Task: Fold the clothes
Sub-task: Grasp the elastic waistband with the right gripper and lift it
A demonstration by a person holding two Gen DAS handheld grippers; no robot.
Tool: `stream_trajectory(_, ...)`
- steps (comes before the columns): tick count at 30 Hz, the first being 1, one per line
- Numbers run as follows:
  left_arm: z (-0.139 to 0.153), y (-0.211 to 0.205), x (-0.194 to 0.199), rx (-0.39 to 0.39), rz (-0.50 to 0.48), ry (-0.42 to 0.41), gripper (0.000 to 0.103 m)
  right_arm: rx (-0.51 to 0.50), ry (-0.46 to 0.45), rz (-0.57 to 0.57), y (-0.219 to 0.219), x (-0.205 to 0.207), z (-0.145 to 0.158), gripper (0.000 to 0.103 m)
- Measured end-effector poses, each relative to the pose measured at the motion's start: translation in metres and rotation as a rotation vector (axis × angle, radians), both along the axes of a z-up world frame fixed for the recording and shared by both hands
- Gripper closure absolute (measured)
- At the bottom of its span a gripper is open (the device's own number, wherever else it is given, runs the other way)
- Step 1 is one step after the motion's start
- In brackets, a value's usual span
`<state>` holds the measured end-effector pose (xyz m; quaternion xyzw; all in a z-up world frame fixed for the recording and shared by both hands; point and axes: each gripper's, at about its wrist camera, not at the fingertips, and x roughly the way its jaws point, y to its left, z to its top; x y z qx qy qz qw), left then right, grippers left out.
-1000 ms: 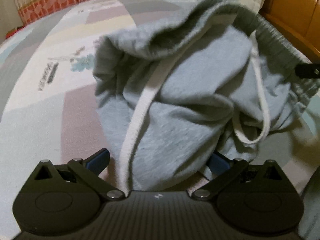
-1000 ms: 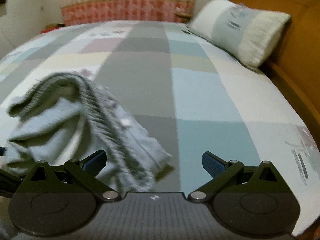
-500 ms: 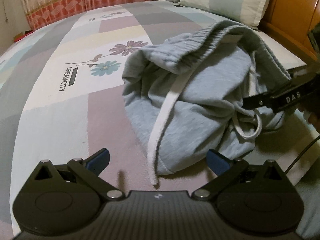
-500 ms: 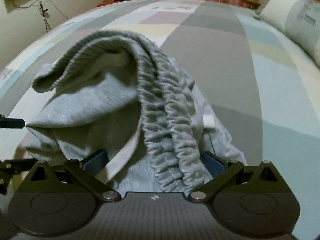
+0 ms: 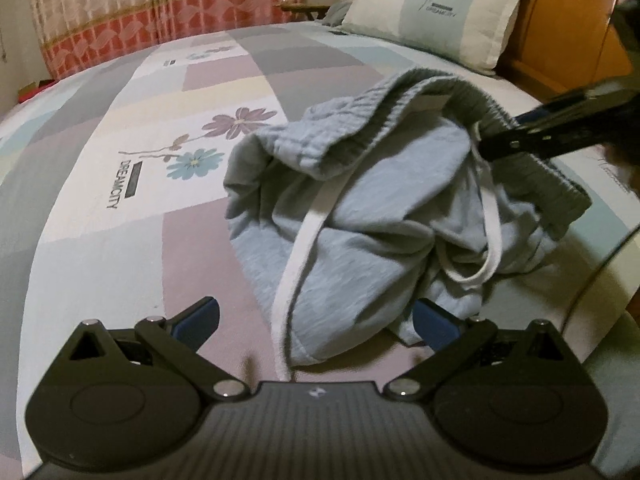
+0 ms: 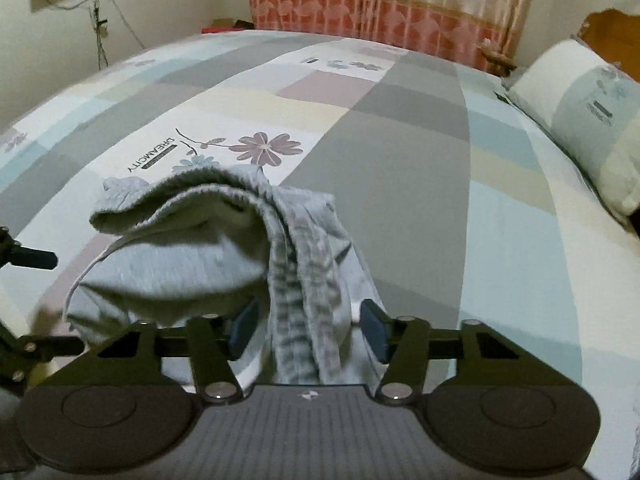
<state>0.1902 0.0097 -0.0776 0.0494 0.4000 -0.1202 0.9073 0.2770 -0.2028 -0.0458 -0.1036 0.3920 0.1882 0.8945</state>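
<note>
Two tools, left tool (image 5: pixel 314 320) spread wide, right tool (image 6: pixel 308 328) closing around grey shorts' (image 6: pixel 200 256) waistband.

My left claw (image 5: pixel 314 320) hangs wide open over the bed (image 5: pixel 100 248), its blue pads clear of the cloth. The grey shorts (image 5: pixel 360 216) lie crumpled ahead, a white drawstring (image 5: pixel 304 236) trailing toward me. From the right, the right claw (image 5: pixel 516 140) meets the ribbed waistband. A pillow (image 5: pixel 436 12) rests by the headboard (image 5: pixel 576 36).
</note>
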Motion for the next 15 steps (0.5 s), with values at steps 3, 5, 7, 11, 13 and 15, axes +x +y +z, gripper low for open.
stream_trajectory(3, 0.002, 0.002, 0.001, 0.0, 0.003, -0.006, 0.001, -0.021, 0.036, 0.008, 0.006, 0.011, -0.012, 0.07)
stream_trajectory(5, 0.003, 0.004, 0.002, 0.0, 0.007, -0.008, 0.001, -0.036, 0.053, 0.0, 0.006, 0.019, -0.019, 0.081)
stream_trajectory(7, 0.003, 0.006, 0.002, 0.0, 0.011, -0.009, 0.001, -0.044, 0.041, -0.008, 0.007, 0.018, -0.017, 0.084)
stream_trajectory(11, 0.002, 0.007, 0.004, 0.016, 0.011, -0.007, 0.001, -0.059, 0.015, -0.026, 0.002, 0.01, -0.007, 0.085)
stream_trajectory(13, 0.003, 0.007, 0.005, 0.022, 0.01, -0.011, 0.001, -0.061, 0.015, -0.047, -0.003, 0.011, -0.002, 0.086)
stream_trajectory(15, 0.004, 0.005, 0.005, 0.018, 0.009, -0.015, 0.001, -0.037, 0.021, -0.07, -0.012, 0.011, 0.002, 0.086)
